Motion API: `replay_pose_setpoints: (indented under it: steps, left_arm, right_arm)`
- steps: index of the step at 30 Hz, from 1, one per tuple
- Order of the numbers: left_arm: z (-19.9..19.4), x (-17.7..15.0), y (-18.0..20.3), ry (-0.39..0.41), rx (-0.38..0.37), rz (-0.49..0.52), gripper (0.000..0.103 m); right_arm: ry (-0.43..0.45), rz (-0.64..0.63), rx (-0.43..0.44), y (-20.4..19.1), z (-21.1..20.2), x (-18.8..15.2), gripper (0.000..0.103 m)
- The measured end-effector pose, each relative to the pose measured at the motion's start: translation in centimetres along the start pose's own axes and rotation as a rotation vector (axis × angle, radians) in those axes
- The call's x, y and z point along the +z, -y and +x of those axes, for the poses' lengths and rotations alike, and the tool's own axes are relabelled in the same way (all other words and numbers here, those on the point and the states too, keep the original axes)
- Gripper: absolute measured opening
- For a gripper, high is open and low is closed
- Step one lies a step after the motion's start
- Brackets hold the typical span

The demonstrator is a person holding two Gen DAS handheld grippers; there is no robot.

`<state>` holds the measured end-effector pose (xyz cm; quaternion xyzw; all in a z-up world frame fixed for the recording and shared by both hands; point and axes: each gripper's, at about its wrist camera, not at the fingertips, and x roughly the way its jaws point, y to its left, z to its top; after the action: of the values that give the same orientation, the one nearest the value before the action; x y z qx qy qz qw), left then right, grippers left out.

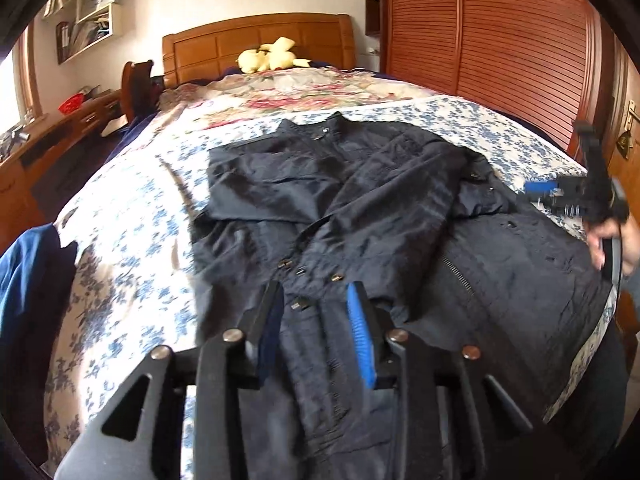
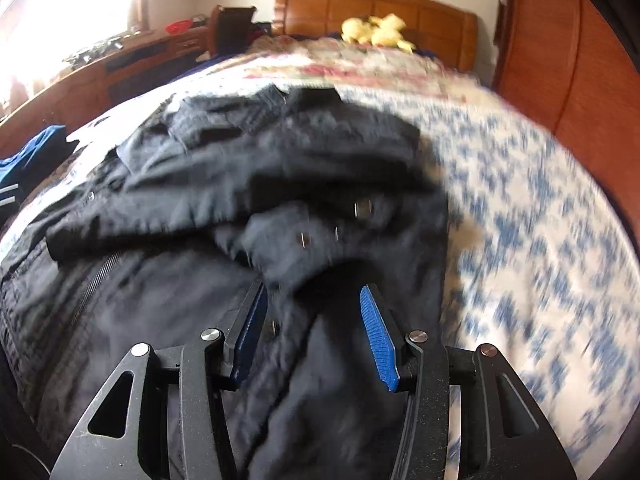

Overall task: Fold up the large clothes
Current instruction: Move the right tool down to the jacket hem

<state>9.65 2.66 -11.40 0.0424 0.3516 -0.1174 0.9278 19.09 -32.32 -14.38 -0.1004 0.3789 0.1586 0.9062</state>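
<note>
A large dark navy jacket (image 1: 360, 208) lies spread on the bed, with both sleeves folded across its chest, snaps and a zipper showing. It also fills the right wrist view (image 2: 248, 184), blurred. My left gripper (image 1: 316, 300) is open above the jacket's lower front, empty. My right gripper (image 2: 314, 304) is open over the jacket's right side, with fabric between its fingers. It also shows in the left wrist view (image 1: 560, 196) at the jacket's right edge, held by a hand.
The bed has a blue floral sheet (image 1: 132, 216) and a pink floral quilt (image 1: 288, 92) by the wooden headboard (image 1: 260, 40). A yellow plush toy (image 1: 272, 56) lies there. A blue garment (image 1: 28, 264) hangs at the left. A desk (image 1: 48, 140) stands left, a wardrobe (image 1: 500, 40) right.
</note>
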Motion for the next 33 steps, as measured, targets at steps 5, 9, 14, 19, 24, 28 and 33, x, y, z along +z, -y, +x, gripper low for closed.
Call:
replay_pose_setpoints:
  steps: [5, 9, 14, 19, 24, 28, 33]
  left_arm:
    - [-1.0, -1.5, -2.7, 0.006, 0.039, -0.025, 0.04]
    - [-1.2, -2.2, -4.4, 0.008, 0.051, -0.052, 0.044]
    - [-1.1, -2.9, -5.4, 0.008, 0.066, -0.065, 0.048]
    - [-1.2, -3.1, -5.9, 0.01, 0.077, -0.063, 0.057]
    - [-1.1, -3.3, -5.8, 0.004, 0.081, -0.063, 0.058]
    - [-0.9, -3.8, -5.5, -0.007, 0.08, -0.066, 0.058]
    - [-0.1, -4.9, -5.0, -0.045, 0.078, -0.074, 0.058]
  right_arm:
    - [0.032, -0.022, 0.01, -1.4, 1.6, 5.5, 0.049]
    - [-0.02, -0.008, 0.016, -2.1, 6.0, 8.5, 0.049]
    - [-0.147, 0.038, 0.014, -2.0, 12.2, 9.5, 0.049]
    - [-0.247, 0.049, 0.035, -1.2, 15.6, 8.0, 0.05]
    - [-0.188, 0.032, 0.02, -1.0, 12.0, 7.1, 0.05]
    - [-0.114, 0.028, 0.046, -1.3, 6.8, 5.2, 0.05]
    - [-0.091, 0.009, 0.012, -0.7, 1.0, 0.8, 0.05]
